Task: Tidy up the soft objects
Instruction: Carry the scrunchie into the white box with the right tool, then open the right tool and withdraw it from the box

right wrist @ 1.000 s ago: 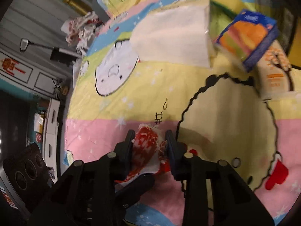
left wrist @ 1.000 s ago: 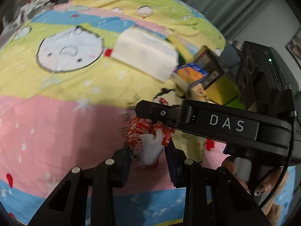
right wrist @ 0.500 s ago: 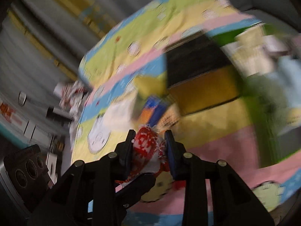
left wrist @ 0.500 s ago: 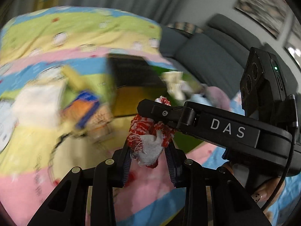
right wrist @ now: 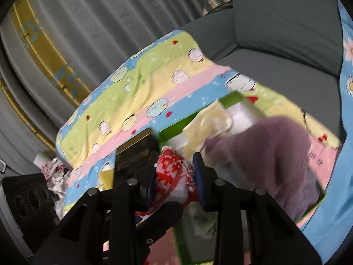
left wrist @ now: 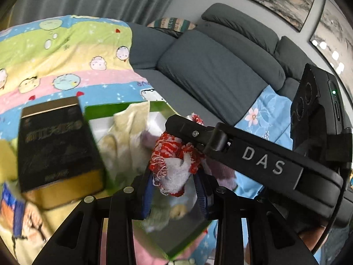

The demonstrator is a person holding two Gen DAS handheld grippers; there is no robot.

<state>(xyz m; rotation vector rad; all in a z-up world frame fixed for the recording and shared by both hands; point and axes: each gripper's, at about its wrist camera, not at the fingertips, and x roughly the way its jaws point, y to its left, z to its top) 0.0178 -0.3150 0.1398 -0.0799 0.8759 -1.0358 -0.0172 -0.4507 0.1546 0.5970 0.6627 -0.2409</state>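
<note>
Soft, even indoor light, moderately bright. Strong fisheye bending with black vignette corners. Motion blur smears the black and gold rectangular box (left wrist: 59,148) and the mauve fuzzy cloth (right wrist: 269,152); glare spots on framed wall pictures (left wrist: 331,44).

The red-and-white knitted cloth (left wrist: 174,165) at the centre of the left wrist view looks coarse and woolly, its edges frayed into loose threads. The left tool (left wrist: 174,190) and right tool (right wrist: 174,181) are matt black plastic with small bright metal screw heads; their inner pads look blue and ribbed. The pastel striped cartoon-print blanket (left wrist: 66,66) at upper left is soft, matt cotton-like cloth with gentle creases. The black-and-gold rectangular box (left wrist: 55,150) at left has a glossy printed cardboard finish. The green-rimmed box (left wrist: 123,108) looks like smooth card. In the right wrist view, the mauve fuzzy cloth (right wrist: 264,150) at right appears fleecy. The grey sofa (left wrist: 209,70) is finely ribbed matt fabric.
</note>
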